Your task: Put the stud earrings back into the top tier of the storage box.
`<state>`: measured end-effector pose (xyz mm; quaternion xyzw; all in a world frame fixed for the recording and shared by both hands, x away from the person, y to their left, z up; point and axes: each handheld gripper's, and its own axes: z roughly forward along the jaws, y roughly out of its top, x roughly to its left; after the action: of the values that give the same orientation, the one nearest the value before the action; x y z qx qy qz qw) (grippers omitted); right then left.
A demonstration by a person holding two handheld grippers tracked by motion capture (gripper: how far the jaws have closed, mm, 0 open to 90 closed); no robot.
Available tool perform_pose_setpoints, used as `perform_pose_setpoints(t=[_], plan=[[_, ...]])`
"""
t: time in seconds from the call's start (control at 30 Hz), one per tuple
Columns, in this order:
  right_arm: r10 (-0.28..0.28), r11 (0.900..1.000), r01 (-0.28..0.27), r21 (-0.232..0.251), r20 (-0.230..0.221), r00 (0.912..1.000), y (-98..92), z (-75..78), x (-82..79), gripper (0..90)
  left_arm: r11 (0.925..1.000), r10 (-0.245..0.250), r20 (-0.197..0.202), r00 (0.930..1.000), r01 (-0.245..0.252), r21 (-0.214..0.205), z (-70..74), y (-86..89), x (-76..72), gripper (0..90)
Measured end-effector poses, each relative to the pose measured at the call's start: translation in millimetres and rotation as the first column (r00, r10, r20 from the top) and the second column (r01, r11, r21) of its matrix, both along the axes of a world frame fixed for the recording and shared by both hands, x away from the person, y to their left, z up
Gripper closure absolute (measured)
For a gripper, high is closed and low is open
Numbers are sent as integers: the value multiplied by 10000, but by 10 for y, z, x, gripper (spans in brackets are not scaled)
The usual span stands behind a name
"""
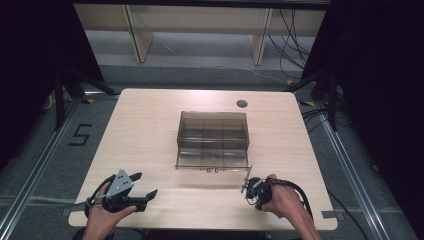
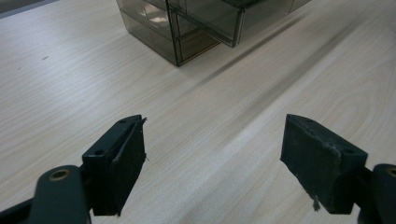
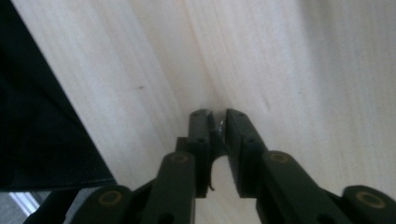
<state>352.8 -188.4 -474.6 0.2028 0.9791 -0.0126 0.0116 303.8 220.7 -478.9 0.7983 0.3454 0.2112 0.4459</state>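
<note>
Inspector: Nearest the high camera, at the table's [image 1: 150,125] near edge, the person's right hand [image 1: 285,200] carries the right gripper [image 1: 246,186], which points downward at the surface close to the near right corner. In the right gripper view its jaws stand almost together, tips just over the pale wood. A small light fleck shows at the tips; whether anything is pinched there cannot be told.

Clerk: And the item under work?

Inspector: A smoke-tinted clear plastic organizer box [image 1: 212,139], divided into compartments, sits at the middle of the table, somewhat toward the far edge. Its front panel or drawer projects toward the near edge, and the right gripper stands just beside that panel's right front corner. Contact cannot be confirmed from the high view.

Clerk: The other side?

Inspector: The left hand [image 1: 100,215] carries the left gripper [image 1: 142,187] low at the near left corner, well apart from the box. In the left gripper view its jaws stand wide apart over bare wood, nothing between them, with a corner of the box [image 2: 187,28] ahead.

Clerk: Anything further out?

Inspector: A round dark grommet [image 1: 242,104] near the far right corner of the table. On the floor to the left, a black mark shaped like a five [image 1: 80,135]. Cables [image 1: 290,45] run beyond the far edge.
</note>
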Motion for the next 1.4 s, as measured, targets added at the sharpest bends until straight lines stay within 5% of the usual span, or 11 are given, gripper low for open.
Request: perform_pose_setpoints(t=[0.5,0.83,1.03,1.37,1.4], plan=[[-256,9988,255,410,27,9997,-99,100,80,868,10000,7,-1,10000,-7,1,-2,-1,1,213],[-905,9911,832,1038,681,9936,-187,747,145,868,10000,16,-2,10000,-16,2,0,0,2,213],[-417,9886,273,1478,953,9946,-134,1119,251,868,10000,50,17,10000,-50,5,5,5,1,213],[-33,9865,-158,1629,1162,9932,104,1395,434,868,9999,73,28,10000,-73,108,2,8,3,213],[-313,9874,132,1579,1131,9931,139,1409,428,868,10000,22,18,10000,-22,-24,-5,1,5,213]])
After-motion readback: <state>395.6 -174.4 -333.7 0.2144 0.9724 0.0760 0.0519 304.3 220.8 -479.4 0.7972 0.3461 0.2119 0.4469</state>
